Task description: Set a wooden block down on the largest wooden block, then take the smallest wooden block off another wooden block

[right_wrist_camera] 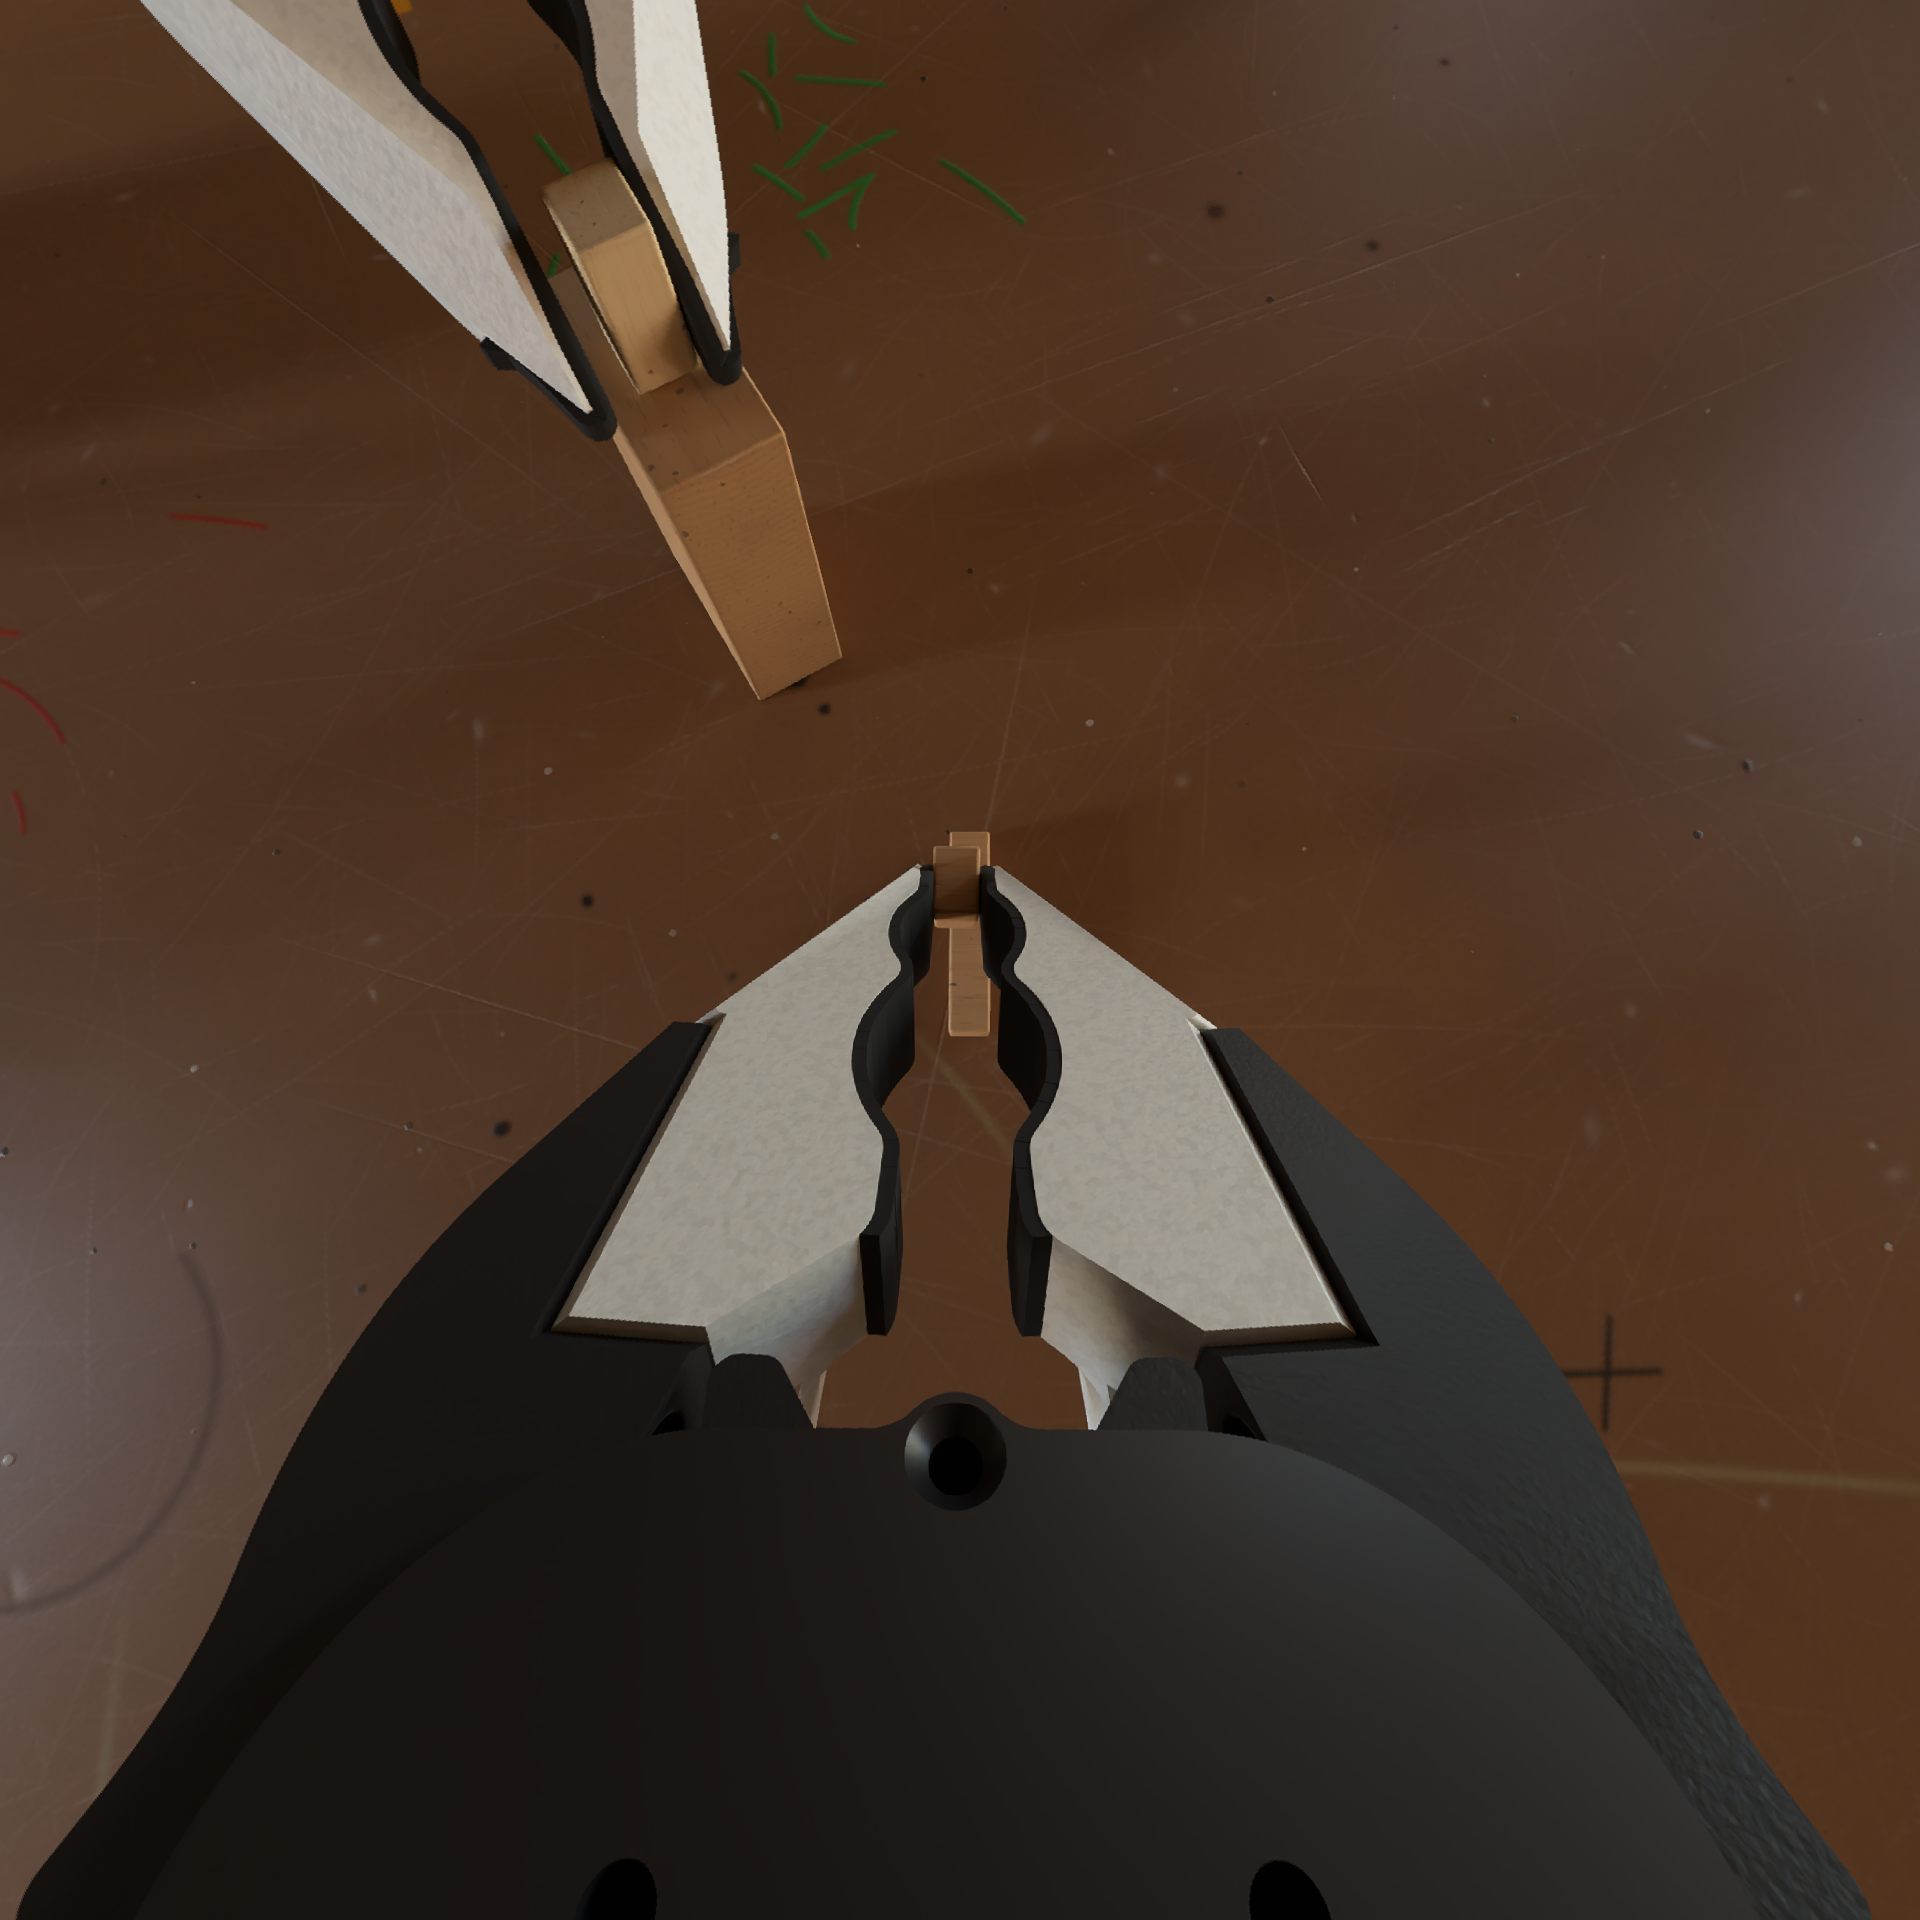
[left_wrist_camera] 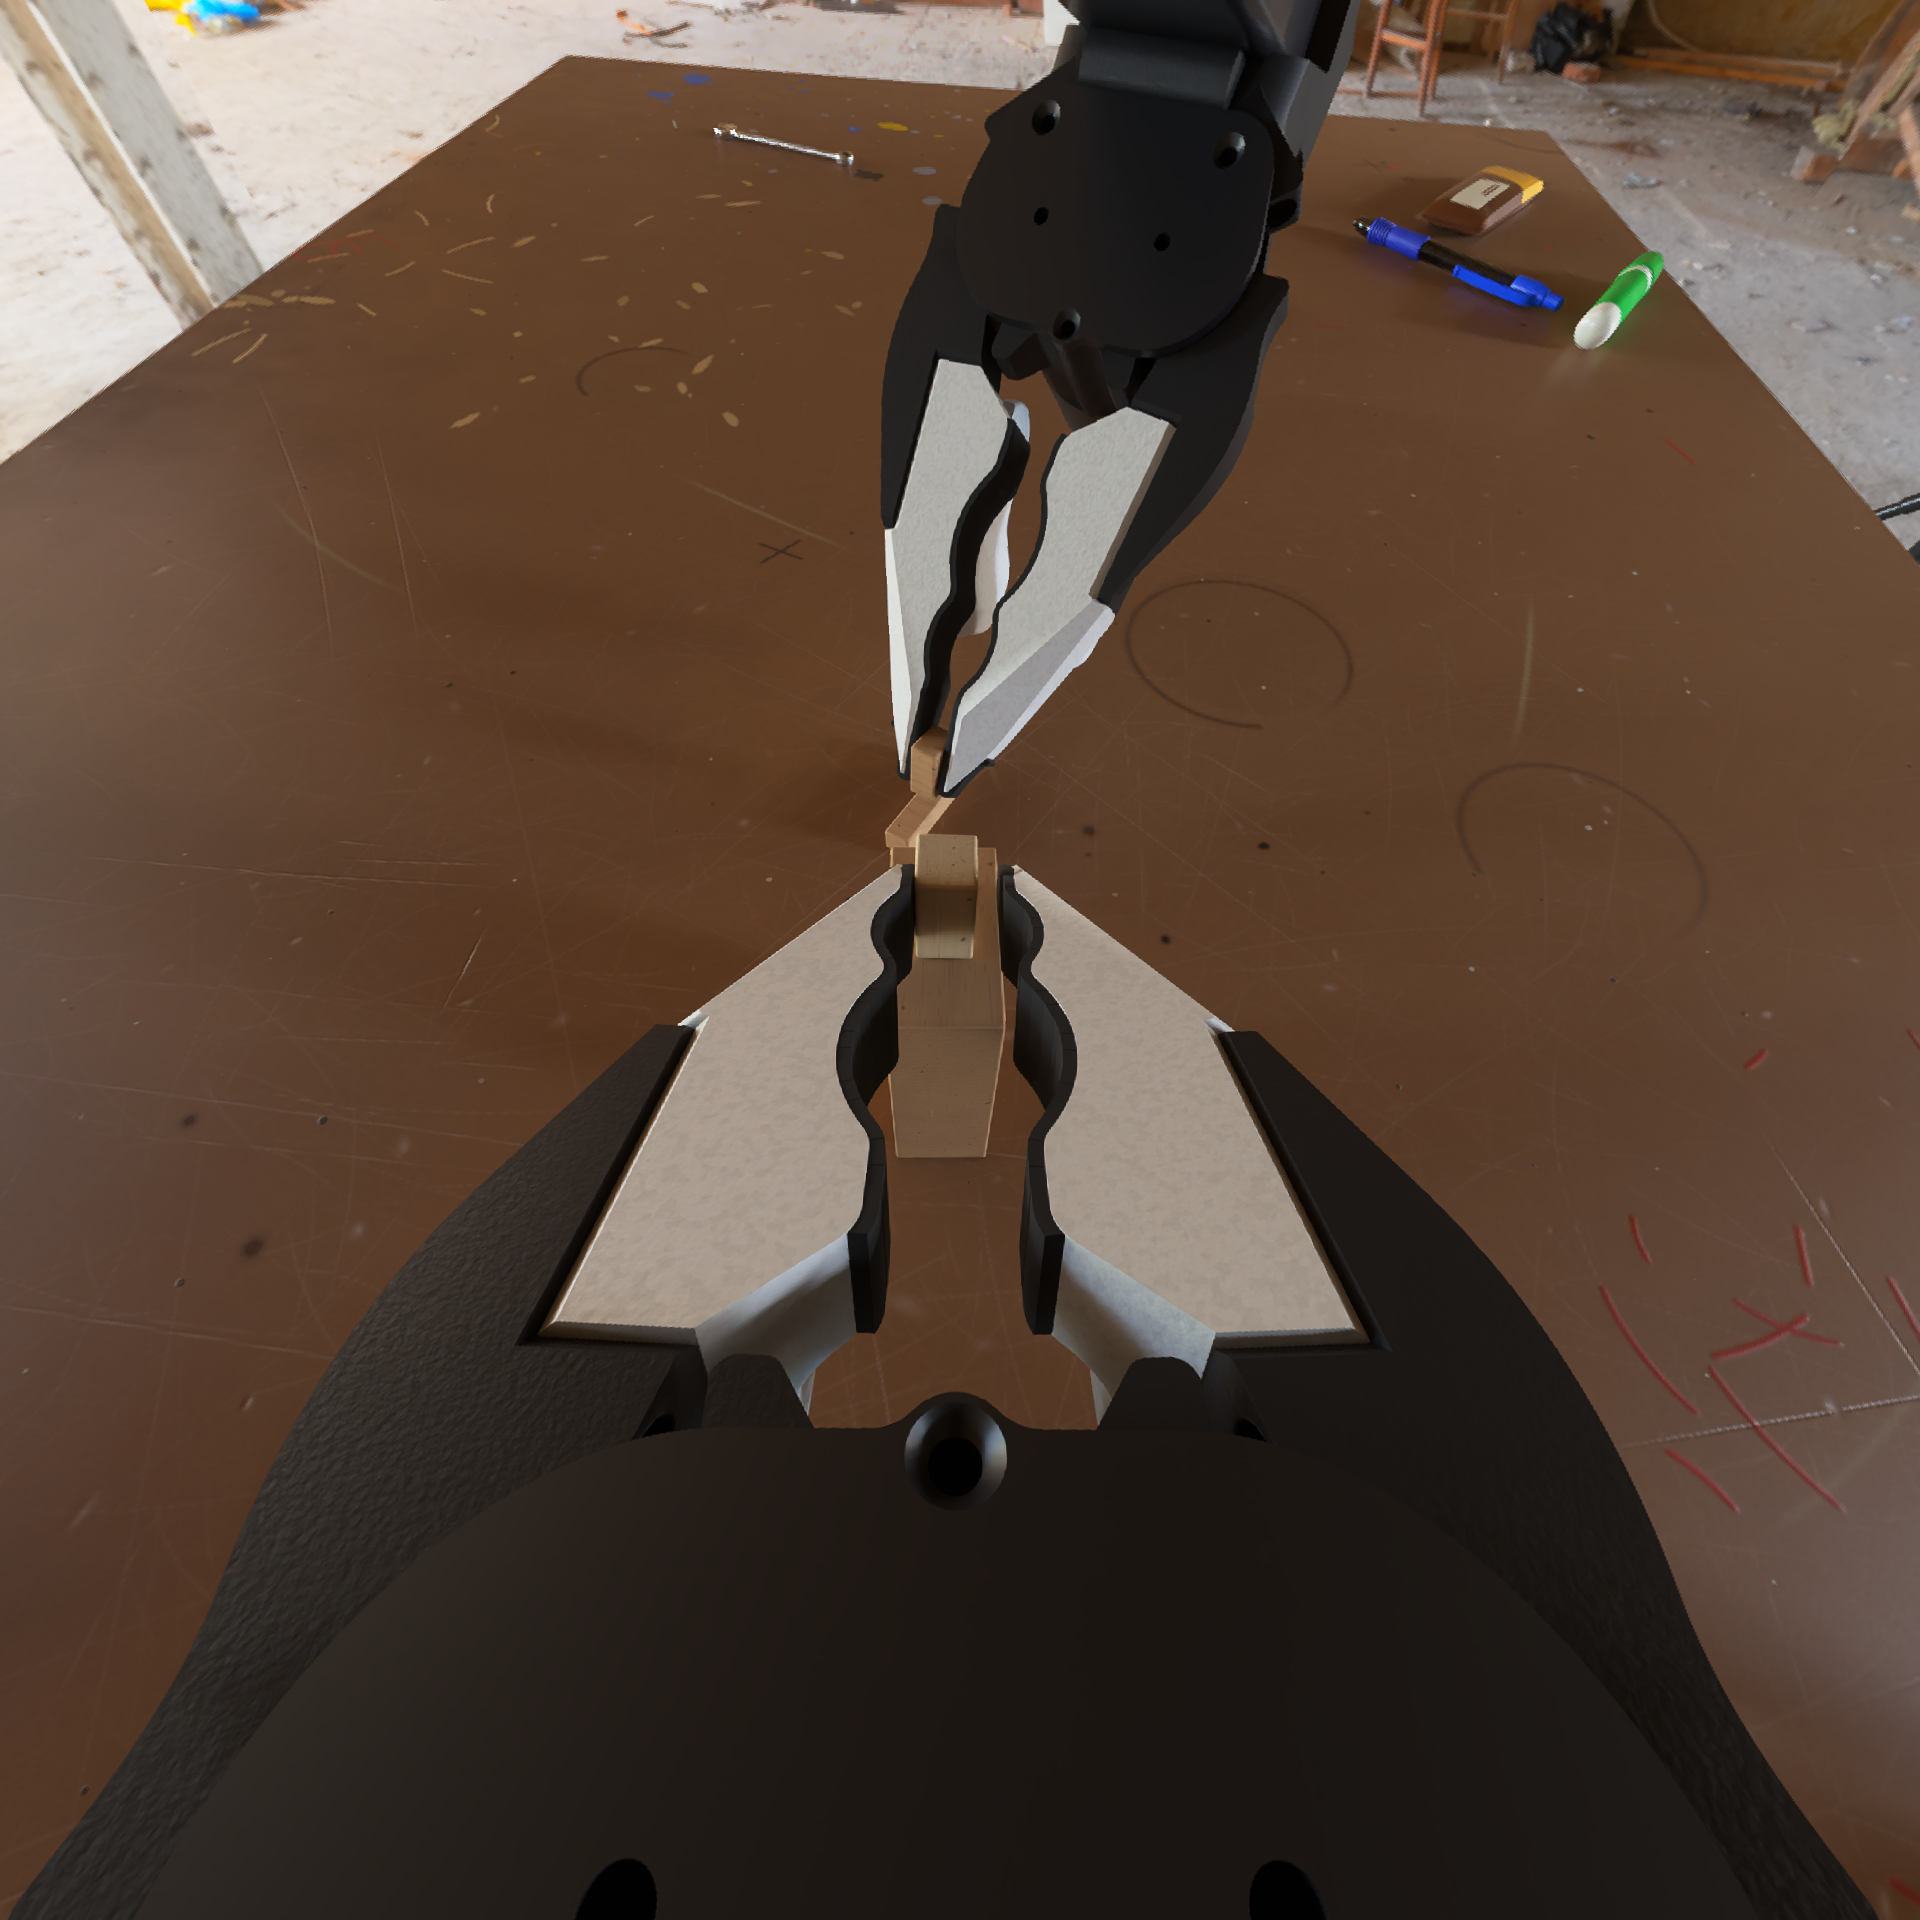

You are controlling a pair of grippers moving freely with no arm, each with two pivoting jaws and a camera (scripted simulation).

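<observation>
Two wrist cams over a scratched brown table [left_wrist_camera: 416, 831].

Left wrist view: left gripper [left_wrist_camera: 954, 883] has its fingers closed in on a mid-size wooden block [left_wrist_camera: 948, 896], pinching it at the tips. That block sits on top of the largest wooden block [left_wrist_camera: 948, 1070], a tall pale block standing on the table between the fingers. Just beyond, the right gripper [left_wrist_camera: 940, 774] comes in from the far side, tips pointing down, pinching the smallest wooden block [left_wrist_camera: 928, 758]. Below it lies a thin flat wooden block [left_wrist_camera: 914, 821] on the table; can't tell whether the two touch.

Right wrist view: right gripper [right_wrist_camera: 958, 883] tips are pressed on the smallest wooden block [right_wrist_camera: 956, 878], w/ the thin flat wooden block [right_wrist_camera: 968, 987] showing in the gap between the fingers beneath it. Upper left, the left gripper [right_wrist_camera: 649, 400] clamps the mid-size wooden block [right_wrist_camera: 613, 281] atop the largest wooden block [right_wrist_camera: 738, 530], apart from the right gripper's pair.

Far side of table in left view: a metal wrench [left_wrist_camera: 784, 143], a blue pen [left_wrist_camera: 1460, 265], a green and white marker [left_wrist_camera: 1619, 299] and a brown and yellow eraser-like bar [left_wrist_camera: 1481, 200], all well apart from the blocks. Table also has red and green scribbles and faint circle marks.
</observation>
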